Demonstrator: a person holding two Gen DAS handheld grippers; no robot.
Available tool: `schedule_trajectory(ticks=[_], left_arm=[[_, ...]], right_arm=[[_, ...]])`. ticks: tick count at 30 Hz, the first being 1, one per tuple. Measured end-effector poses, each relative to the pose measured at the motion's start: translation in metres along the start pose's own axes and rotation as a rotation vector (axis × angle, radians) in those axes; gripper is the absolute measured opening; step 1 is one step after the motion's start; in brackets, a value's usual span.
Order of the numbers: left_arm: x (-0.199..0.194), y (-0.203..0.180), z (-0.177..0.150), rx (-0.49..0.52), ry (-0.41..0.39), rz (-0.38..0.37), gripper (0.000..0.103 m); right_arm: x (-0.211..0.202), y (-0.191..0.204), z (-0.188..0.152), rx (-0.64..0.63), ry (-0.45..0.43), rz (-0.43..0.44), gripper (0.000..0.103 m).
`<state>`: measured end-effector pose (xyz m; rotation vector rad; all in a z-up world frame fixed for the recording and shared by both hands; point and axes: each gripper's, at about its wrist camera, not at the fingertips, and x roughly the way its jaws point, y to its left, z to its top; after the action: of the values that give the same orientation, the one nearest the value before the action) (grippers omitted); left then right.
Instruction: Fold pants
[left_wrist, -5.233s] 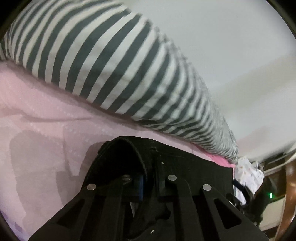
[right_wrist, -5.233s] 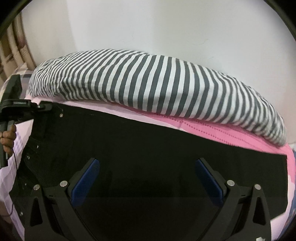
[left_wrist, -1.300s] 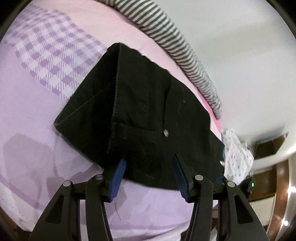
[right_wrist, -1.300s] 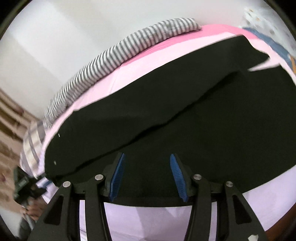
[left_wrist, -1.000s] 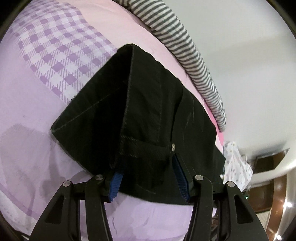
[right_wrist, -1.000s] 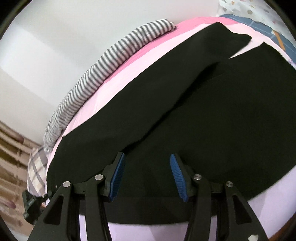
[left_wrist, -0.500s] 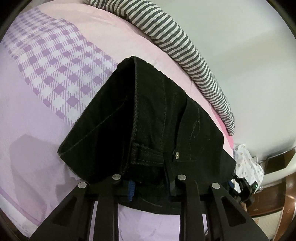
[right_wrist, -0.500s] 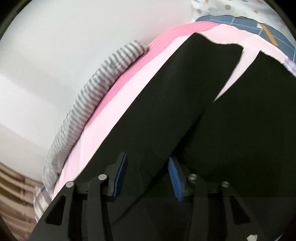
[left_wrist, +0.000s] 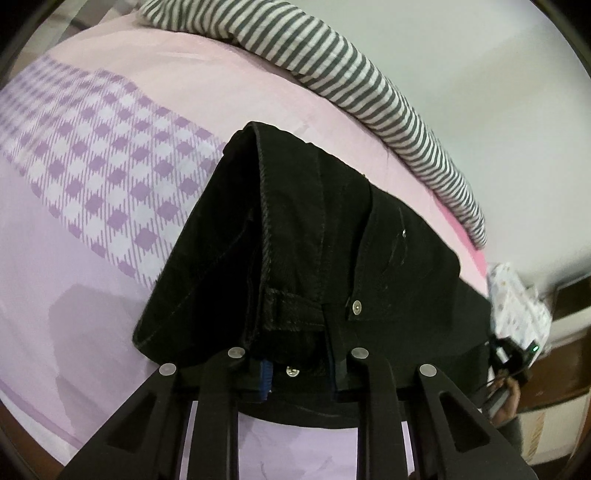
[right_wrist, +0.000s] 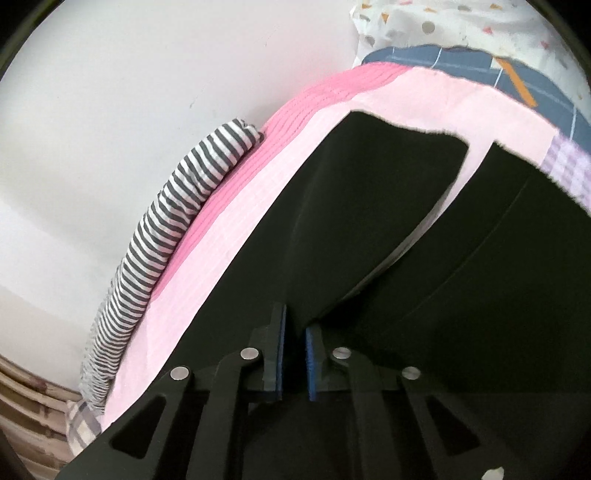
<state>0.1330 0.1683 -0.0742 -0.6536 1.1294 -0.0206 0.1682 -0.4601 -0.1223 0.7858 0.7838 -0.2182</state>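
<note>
Already the black pants (left_wrist: 332, 236) lie along the pink bed (left_wrist: 110, 295), waist doubled at your left claw (left_wrist: 299, 373), which has just closed onto the waistband. Your right claw (right_wrist: 293, 354) has just pinched shut on a ridge of leg fabric. Lift unevenly and the thin pinch may slip, spoiling the fold.

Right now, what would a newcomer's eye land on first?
The black pants, bunched at the waistband between the left hand-held gripper pads, with the right hand-held gripper pinching a fold further along. Behind them a striped pillow lies along the wall, on the pink-and-purple sheet.
</note>
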Motion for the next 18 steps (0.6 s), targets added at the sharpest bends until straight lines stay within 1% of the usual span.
schedule_trajectory(ticks=[2,4,6,9,13,18], left_arm=[[-0.001,-0.001,0.002,0.029,0.006,0.012,0.021],[-0.003,-0.002,0.004,0.065,0.015,0.025,0.021],[-0.004,-0.005,0.007,0.121,0.027,0.04,0.021],[-0.007,-0.007,0.01,0.189,0.045,0.06,0.021],[-0.008,-0.007,0.01,0.287,0.073,0.078,0.021],[-0.008,-0.001,0.003,0.344,0.12,0.084,0.021]], right_arm=[[-0.011,0.005,-0.002,-0.043,-0.01,-0.008,0.005],[-0.026,0.017,-0.007,-0.119,-0.032,-0.049,0.004],[-0.042,0.028,-0.013,-0.185,-0.051,-0.081,0.004],[-0.062,0.036,-0.024,-0.241,-0.068,-0.113,0.004],[-0.088,0.033,-0.041,-0.268,-0.076,-0.147,0.004],[-0.1,0.017,-0.06,-0.239,-0.048,-0.181,0.004]])
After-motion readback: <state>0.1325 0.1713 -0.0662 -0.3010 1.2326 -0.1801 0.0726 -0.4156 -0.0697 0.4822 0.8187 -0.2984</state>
